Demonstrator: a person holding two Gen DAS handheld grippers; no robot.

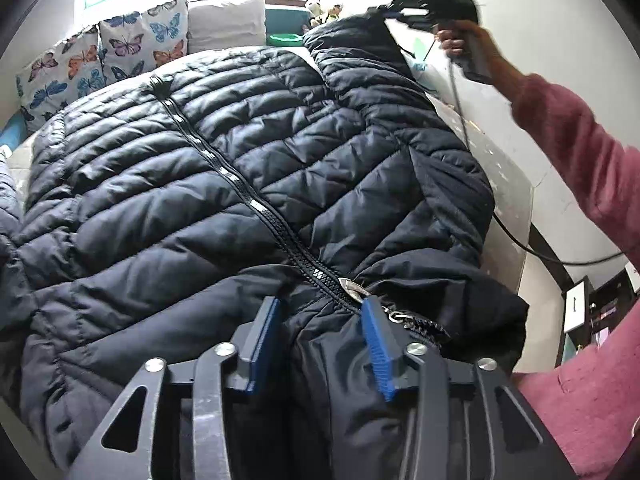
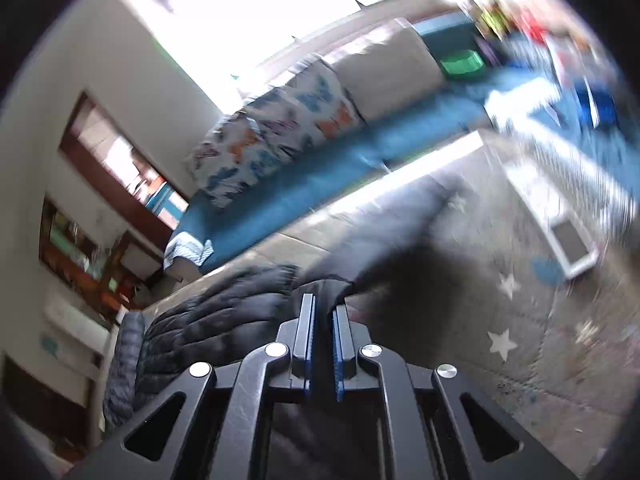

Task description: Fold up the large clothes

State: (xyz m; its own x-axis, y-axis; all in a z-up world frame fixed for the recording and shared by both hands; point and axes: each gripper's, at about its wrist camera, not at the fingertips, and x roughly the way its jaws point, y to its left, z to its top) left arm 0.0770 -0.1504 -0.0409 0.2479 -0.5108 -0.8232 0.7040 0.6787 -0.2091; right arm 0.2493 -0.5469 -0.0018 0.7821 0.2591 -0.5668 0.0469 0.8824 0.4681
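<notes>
Jaws astride jacket (image 1: 248,168) collar, sleeve pinched.

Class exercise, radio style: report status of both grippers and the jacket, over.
Left gripper open, straddling collar by the zipper pull. Right gripper shut on sleeve cuff, lifted. Jacket flat, zipped, unfolded. Nothing in the way.

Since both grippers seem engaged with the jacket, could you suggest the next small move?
Probably carry the sleeve cuff, pinched in the right gripper, across the zipper, since the puffer jacket lies flat and the left gripper steadies its collar.
</notes>
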